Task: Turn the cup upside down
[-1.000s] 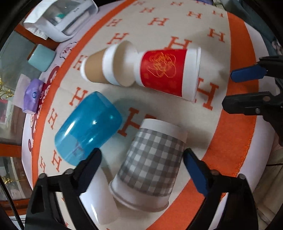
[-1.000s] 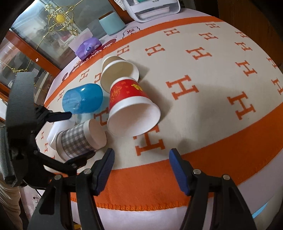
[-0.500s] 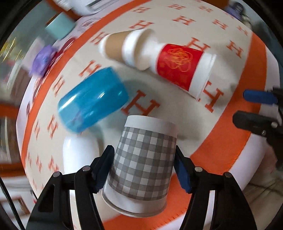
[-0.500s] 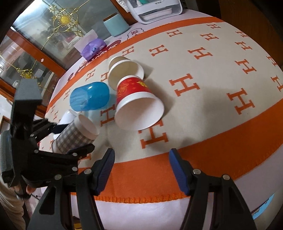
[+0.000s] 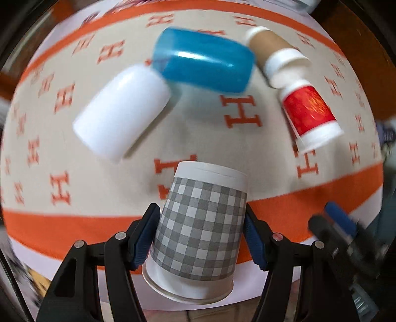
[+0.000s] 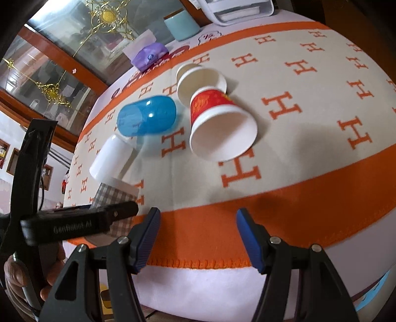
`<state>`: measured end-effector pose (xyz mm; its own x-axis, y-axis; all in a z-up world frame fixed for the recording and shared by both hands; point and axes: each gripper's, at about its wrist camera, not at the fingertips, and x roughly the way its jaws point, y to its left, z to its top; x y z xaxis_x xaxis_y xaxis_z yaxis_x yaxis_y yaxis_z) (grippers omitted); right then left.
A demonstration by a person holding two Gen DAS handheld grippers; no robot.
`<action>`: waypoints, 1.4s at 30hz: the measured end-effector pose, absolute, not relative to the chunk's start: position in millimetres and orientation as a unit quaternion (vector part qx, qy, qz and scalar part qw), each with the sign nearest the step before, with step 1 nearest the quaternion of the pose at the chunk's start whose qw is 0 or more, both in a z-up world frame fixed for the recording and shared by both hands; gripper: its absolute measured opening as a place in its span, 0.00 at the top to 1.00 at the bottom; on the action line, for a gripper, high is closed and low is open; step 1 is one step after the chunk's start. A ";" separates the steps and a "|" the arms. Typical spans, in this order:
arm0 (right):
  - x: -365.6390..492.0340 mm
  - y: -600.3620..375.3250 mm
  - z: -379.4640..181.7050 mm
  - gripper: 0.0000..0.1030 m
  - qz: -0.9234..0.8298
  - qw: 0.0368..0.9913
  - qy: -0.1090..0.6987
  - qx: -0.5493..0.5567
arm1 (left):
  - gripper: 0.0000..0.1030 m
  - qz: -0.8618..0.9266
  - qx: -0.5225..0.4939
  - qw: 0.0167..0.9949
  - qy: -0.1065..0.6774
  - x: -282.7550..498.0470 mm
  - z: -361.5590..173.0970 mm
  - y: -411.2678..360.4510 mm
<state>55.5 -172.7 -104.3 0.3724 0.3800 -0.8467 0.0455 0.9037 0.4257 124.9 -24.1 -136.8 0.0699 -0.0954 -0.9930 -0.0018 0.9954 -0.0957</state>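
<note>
My left gripper (image 5: 200, 237) is shut on a grey checked paper cup (image 5: 200, 230), held off the cloth with its white base pointing away from me and its rim toward the camera. In the right wrist view the checked cup (image 6: 115, 195) shows at the left, partly hidden behind the left gripper's black body (image 6: 76, 225). My right gripper (image 6: 198, 237) is open and empty over the table's orange front border; it also shows blurred at the lower right of the left wrist view (image 5: 331, 223).
On the H-patterned cloth (image 6: 309, 128) lie a white cup (image 6: 111, 158), a blue plastic cup (image 6: 147, 119), a red paper cup (image 6: 217, 123) and a brown-and-white paper cup (image 6: 200, 79). A teal cup (image 6: 182, 24), a tissue pack (image 6: 148, 54) and a white tray (image 6: 235, 10) stand at the back.
My left gripper closed on the checked cup, lifted it and swung it round toward the table's front edge. The right gripper stayed open and barely moved.
</note>
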 end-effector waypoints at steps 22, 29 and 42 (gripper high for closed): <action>50.2 -174.8 -103.4 0.38 0.102 0.807 0.549 0.195 | 0.21 -0.013 -0.145 0.753 0.641 109.9 -142.1 24.6; 47.2 -166.6 -87.1 0.38 0.090 0.827 0.525 0.177 | 0.21 -0.038 -0.116 0.767 0.630 103.7 -114.7 42.6; 33.9 -149.5 -52.1 0.38 0.130 0.840 0.501 0.166 | 0.14 -0.021 -0.070 0.855 0.514 57.6 -44.8 56.4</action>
